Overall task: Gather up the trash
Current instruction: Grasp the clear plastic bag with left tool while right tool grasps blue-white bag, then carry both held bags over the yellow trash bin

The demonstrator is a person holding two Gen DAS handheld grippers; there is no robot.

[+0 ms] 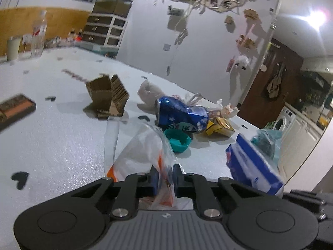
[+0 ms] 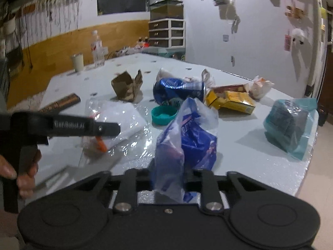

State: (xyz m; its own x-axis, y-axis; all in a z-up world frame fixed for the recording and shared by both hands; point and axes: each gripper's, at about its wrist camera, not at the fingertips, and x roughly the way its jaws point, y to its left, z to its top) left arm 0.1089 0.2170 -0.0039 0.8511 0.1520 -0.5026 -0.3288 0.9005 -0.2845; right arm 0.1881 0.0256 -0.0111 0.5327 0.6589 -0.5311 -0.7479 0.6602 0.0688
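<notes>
1. The left tongs (image 1: 164,179) are clenched on the edge of a clear plastic bag with an orange strip (image 1: 143,152), which rises from the jaws toward twelve o'clock over the white counter (image 1: 62,141).
2. The right tongs (image 2: 168,179) are clenched on a crumpled blue-and-clear plastic wrapper (image 2: 187,137), bunched up and standing just ahead of the jaws.
3. From the right wrist view, the left tongs reach in from nine o'clock over the clear bag, with a hand (image 2: 22,175) on the grip.
4. Both films look light, soft and slippery (they will sag and may slide out of a shallow bite), so a gathered fold deep between the pads seems the safest hold.
5. Loose trash lies beyond at about twelve o'clock: a dented blue drink can (image 1: 181,114), a teal plastic lid (image 1: 178,142) just in front of it, and a flattened yellow carton (image 2: 231,101) beside the can.
6. The can looks stiff but round and likely to roll; across its crushed waist seems the best place to grip.
7. A torn brown cardboard box (image 1: 107,96) stands at eleven o'clock, light and easily crushed.
</notes>
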